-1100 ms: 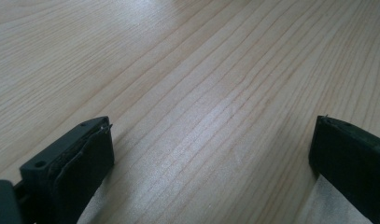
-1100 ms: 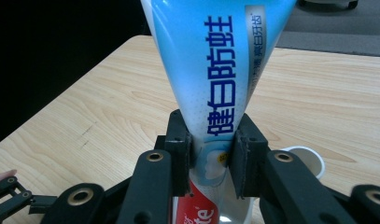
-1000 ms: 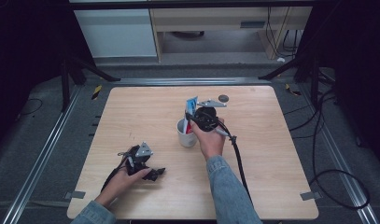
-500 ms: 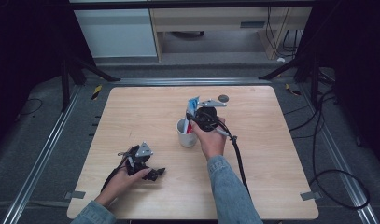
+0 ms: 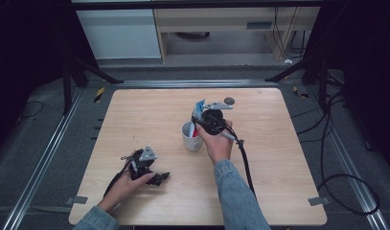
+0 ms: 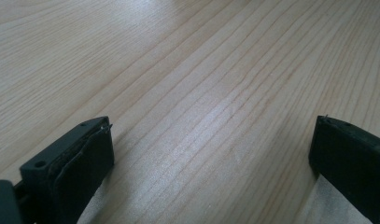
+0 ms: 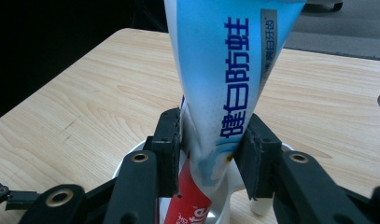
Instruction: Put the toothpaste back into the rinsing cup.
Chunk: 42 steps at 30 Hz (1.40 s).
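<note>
A white cup (image 5: 190, 139) stands near the middle of the wooden table (image 5: 149, 110). A blue and white toothpaste tube (image 5: 199, 106) stands upright in it, its red lower part down inside the cup (image 7: 129, 158). My right gripper (image 5: 202, 120) reaches over the cup from the near side. Its jaws have just been opening, and in the right gripper view the pads still lie against both sides of the tube (image 7: 229, 70). My left gripper (image 5: 161, 178) rests low on the table at the front left, its jaws wide apart over bare wood (image 6: 211, 140).
A small dark round object (image 5: 229, 101) lies on the table just beyond the cup. Black cables trail from both grippers toward the table's near edge. Metal rails and dark floor surround the table.
</note>
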Tool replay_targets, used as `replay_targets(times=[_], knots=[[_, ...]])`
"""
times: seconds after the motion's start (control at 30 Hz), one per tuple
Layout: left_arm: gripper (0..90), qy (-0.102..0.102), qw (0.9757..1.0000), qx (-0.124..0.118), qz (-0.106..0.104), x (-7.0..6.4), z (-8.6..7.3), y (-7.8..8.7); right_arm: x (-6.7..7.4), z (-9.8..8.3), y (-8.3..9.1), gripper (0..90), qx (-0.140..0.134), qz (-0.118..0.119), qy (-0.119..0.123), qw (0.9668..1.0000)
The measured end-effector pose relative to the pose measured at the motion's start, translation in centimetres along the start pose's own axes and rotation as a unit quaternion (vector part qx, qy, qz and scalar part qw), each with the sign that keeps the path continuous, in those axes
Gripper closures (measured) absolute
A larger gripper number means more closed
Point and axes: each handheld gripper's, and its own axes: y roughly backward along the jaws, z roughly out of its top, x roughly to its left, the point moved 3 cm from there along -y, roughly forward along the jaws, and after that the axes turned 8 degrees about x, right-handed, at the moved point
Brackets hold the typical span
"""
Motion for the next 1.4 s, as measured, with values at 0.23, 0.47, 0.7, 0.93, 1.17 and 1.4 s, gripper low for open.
replay_targets(times=[0.23,0.47,0.7,0.93,1.17,1.4], knots=[[0.0,0.000,1.0000,0.000,0.000,0.0,0.0,0.0,-0.1,0.0,0.1,59.4,0.002,-0.005,-0.001,1.0000],[0.0,0.000,1.0000,0.000,0.000,0.0,0.0,0.0,-0.2,0.0,0.2,57.9,0.005,-0.009,0.002,0.9999],[0.0,0.000,1.0000,0.000,0.000,0.0,0.0,0.0,-0.2,0.0,0.5,55.1,0.006,-0.015,0.007,0.9999],[0.0,0.000,1.0000,0.000,0.000,0.0,0.0,0.0,-0.2,0.3,0.8,51.5,0.006,-0.025,0.014,0.9996],[0.0,0.000,1.0000,0.000,0.000,0.0,0.0,0.0,-0.3,0.2,1.0,47.4,0.010,-0.031,0.014,0.9994],[0.0,0.000,1.0000,0.000,0.000,0.0,0.0,0.0,-0.2,0.1,1.2,40.9,0.018,-0.040,0.015,0.9989]])
